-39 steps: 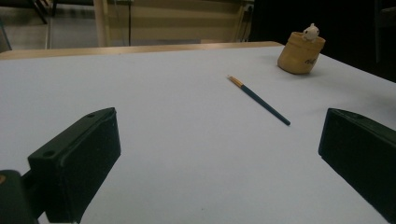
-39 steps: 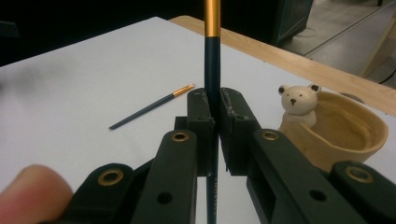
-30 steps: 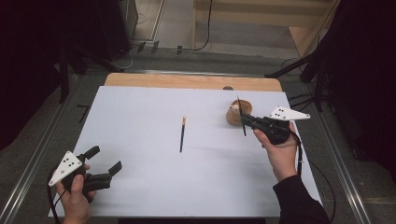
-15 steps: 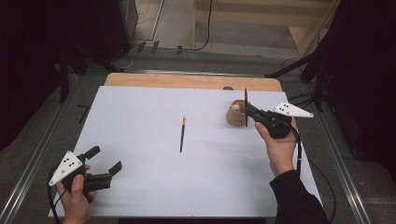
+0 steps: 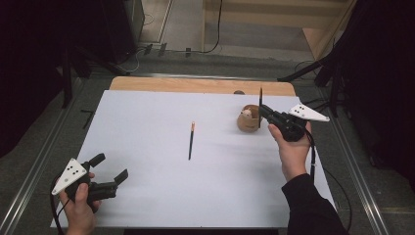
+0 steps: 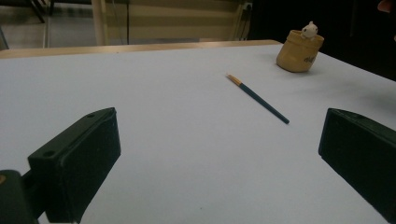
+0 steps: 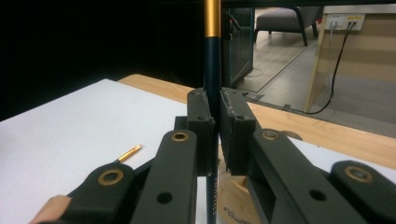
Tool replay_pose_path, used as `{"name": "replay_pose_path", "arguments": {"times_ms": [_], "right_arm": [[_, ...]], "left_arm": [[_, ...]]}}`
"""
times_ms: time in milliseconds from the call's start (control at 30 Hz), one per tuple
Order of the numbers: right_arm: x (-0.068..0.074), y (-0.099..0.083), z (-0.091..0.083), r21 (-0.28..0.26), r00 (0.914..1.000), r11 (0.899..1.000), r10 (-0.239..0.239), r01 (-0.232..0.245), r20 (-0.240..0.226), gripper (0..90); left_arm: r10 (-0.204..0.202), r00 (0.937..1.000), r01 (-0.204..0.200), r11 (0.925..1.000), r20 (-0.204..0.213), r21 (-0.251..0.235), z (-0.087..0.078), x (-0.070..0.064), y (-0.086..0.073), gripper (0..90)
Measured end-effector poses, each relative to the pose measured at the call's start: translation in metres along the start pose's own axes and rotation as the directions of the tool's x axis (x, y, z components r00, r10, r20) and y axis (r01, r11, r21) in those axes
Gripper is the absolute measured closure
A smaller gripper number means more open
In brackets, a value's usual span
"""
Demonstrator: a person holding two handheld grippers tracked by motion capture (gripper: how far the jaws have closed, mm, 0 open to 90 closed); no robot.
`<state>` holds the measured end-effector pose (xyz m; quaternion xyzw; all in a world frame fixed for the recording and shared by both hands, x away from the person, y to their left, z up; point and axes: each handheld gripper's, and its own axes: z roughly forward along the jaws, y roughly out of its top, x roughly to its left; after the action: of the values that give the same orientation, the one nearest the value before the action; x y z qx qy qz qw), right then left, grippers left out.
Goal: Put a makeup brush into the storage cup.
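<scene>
A dark blue pencil with an orange end [image 5: 191,140] [image 6: 257,98] lies flat on the white table sheet [image 5: 147,127], near the middle. A small tan holder cup [image 5: 248,119] [image 6: 299,51] with a little white figure in it stands at the right back. My right gripper [image 5: 261,110] [image 7: 214,116] is shut on a second dark pencil [image 5: 260,104] [image 7: 212,70], held upright just right of the cup and above its rim. My left gripper [image 5: 110,169] [image 6: 219,154] rests open at the front left corner, with nothing between its jaws.
A bare strip of wooden tabletop [image 5: 195,85] shows behind the sheet. Metal rails [image 5: 44,161] run along both sides of the table. Cables and dark stands lie on the floor beyond the far edge.
My right gripper has turned its pencil from tilted to upright and carried it slightly back toward the cup. The left gripper and the lying pencil have stayed still.
</scene>
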<state>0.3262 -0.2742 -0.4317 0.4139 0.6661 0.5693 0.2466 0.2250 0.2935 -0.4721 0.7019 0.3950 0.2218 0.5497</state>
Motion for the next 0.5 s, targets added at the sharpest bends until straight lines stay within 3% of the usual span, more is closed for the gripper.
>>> {"name": "replay_pose_path", "arguments": {"times_ms": [500], "right_arm": [[-0.007,0.006,0.016,-0.032,0.9987,0.999,0.019,-0.018,0.046,84.8]], "left_arm": [[-0.001,1.0000,0.001,1.0000,0.000,0.000,0.000,0.000,0.000,0.0]]}}
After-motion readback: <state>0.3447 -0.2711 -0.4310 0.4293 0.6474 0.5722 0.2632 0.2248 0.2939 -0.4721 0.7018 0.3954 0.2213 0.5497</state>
